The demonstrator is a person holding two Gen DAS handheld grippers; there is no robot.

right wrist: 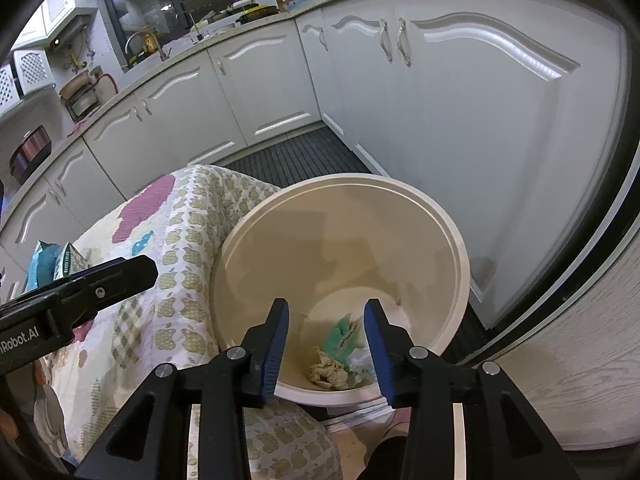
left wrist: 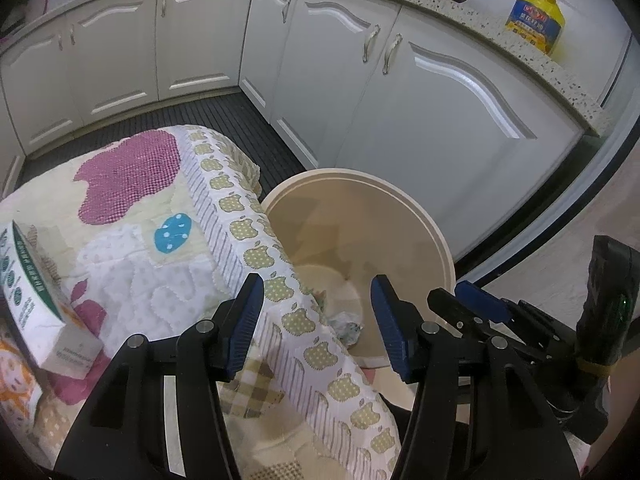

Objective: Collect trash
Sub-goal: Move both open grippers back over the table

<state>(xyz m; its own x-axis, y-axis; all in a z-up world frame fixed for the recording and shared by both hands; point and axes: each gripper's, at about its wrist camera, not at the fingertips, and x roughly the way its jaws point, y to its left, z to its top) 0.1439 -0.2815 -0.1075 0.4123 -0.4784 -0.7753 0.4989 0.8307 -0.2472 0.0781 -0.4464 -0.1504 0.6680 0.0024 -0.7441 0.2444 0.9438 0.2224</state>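
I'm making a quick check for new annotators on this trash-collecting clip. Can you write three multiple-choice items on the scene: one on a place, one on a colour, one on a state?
1. Where does the crumpled trash lie?
A. on the quilted cover
B. at the bottom of the cream bin
C. on the countertop

2. What colour are the pads of the right hand-held gripper?
A. blue
B. red
C. white

3. What is the state of the left hand-held gripper?
A. shut on a box
B. shut on a wad of paper
C. open, holding nothing

Answers:
1 B: the right wrist view shows the wads inside the cream bin, on its floor.
2 A: both pads are blue.
3 C: its jaws stand apart above the quilted cover and the bin's edge, with nothing pressed between them.
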